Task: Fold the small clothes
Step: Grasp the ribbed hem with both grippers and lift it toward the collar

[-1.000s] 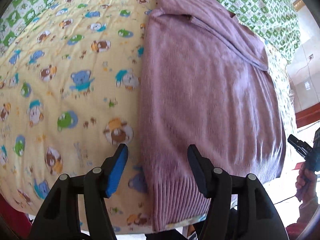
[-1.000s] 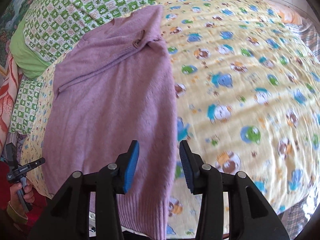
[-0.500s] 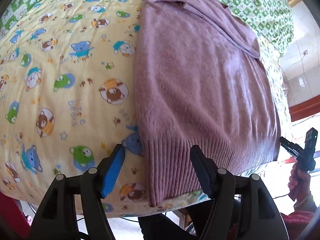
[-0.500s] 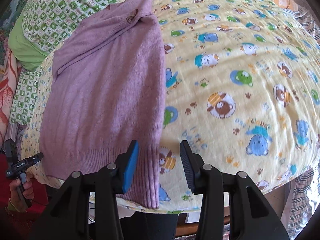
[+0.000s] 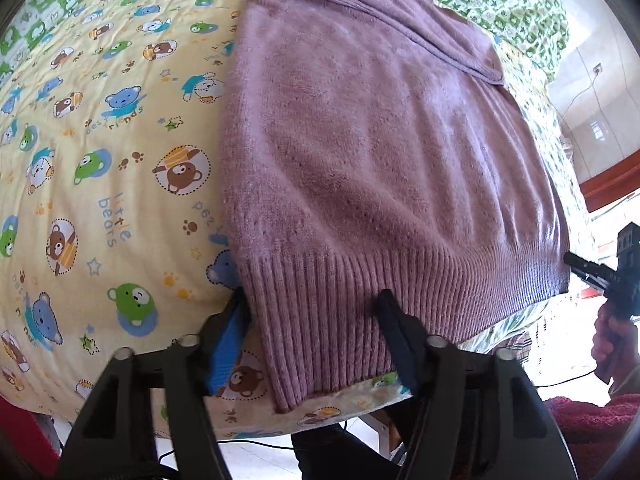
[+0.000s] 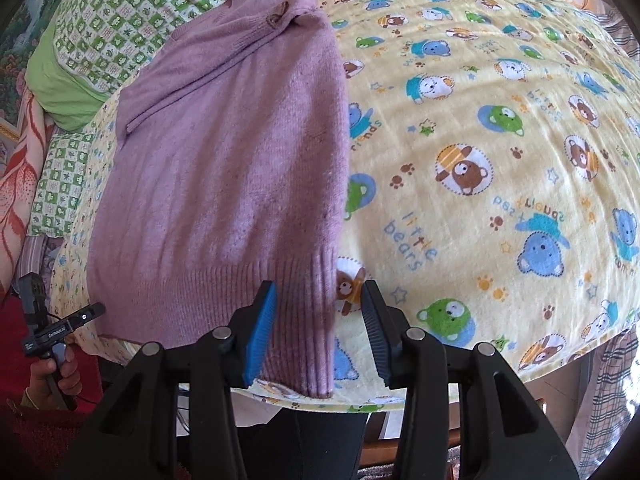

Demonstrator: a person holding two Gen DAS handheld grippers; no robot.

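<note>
Both grippers have dropped from over the middle of the purple sweater [image 5: 360, 160] to its ribbed hem [image 5: 340, 300] at the near edge of the bed [image 5: 100, 160], where the garment lies flat with sleeves folded in. The left gripper [image 5: 312, 320] has just been closing: its fingers straddle the hem's corner, the blue pad at the sweater's side edge, but a wide gap remains and they do not look clamped yet. The right gripper [image 6: 318, 312] stands about half open astride the opposite hem corner [image 6: 308, 300], pinching nothing. That suggests a grab at both bottom corners, ready to fold the hem up toward the collar. The hem droops over the bed's edge, so its underside is hidden, as are the folded sleeves' ends, and the left fingers are blurred.
</note>
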